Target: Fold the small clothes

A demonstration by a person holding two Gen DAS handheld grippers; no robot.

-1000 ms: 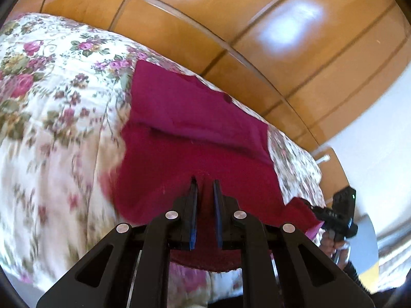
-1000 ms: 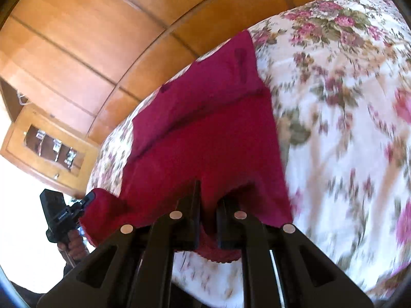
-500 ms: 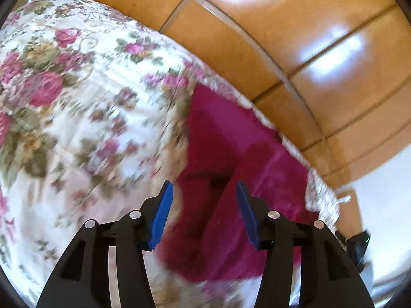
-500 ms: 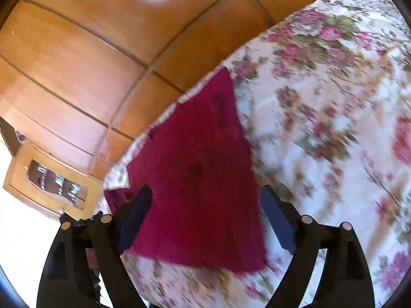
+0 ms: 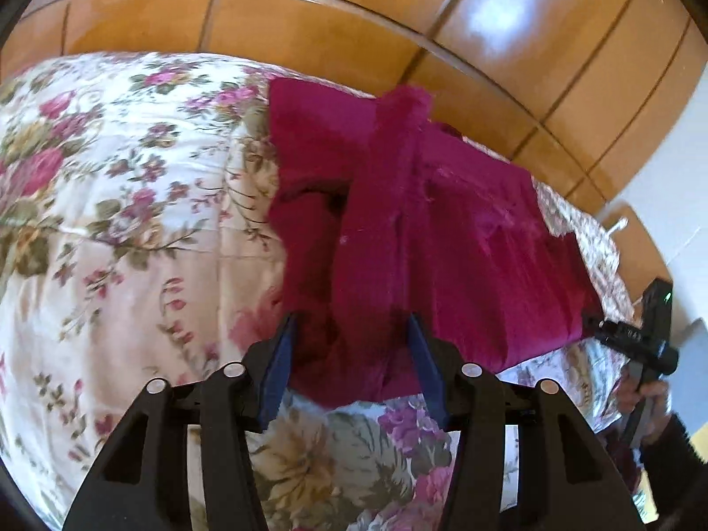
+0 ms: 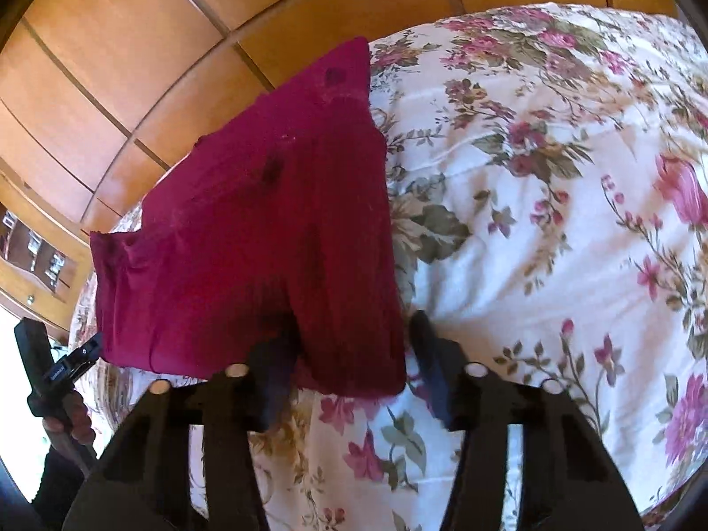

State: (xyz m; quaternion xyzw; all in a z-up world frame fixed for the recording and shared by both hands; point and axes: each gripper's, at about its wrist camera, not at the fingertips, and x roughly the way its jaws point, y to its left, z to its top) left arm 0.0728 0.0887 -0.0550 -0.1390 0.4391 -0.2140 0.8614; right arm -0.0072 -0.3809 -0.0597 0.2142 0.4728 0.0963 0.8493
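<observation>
A dark red garment (image 5: 442, 239) lies folded on the floral bedspread (image 5: 132, 203); a raised fold of cloth runs up its middle. It also shows in the right wrist view (image 6: 265, 239), with its near hem towards me. My left gripper (image 5: 354, 332) is open, its blue pads either side of the garment's near left corner, holding nothing. My right gripper (image 6: 349, 336) is open over the garment's near right corner, holding nothing. Each gripper also appears at the edge of the other's view, the right one (image 5: 637, 340) and the left one (image 6: 53, 367).
Wooden wall panels (image 5: 442, 22) stand behind the bed. A wooden cabinet with a glass front (image 6: 35, 256) is at the left of the right wrist view. The bedspread (image 6: 553, 221) spreads wide to the right of the garment.
A second ago both grippers were shut on the garment's hem. They let go, opened wide and drew back; the garment now lies loose on the bed.
</observation>
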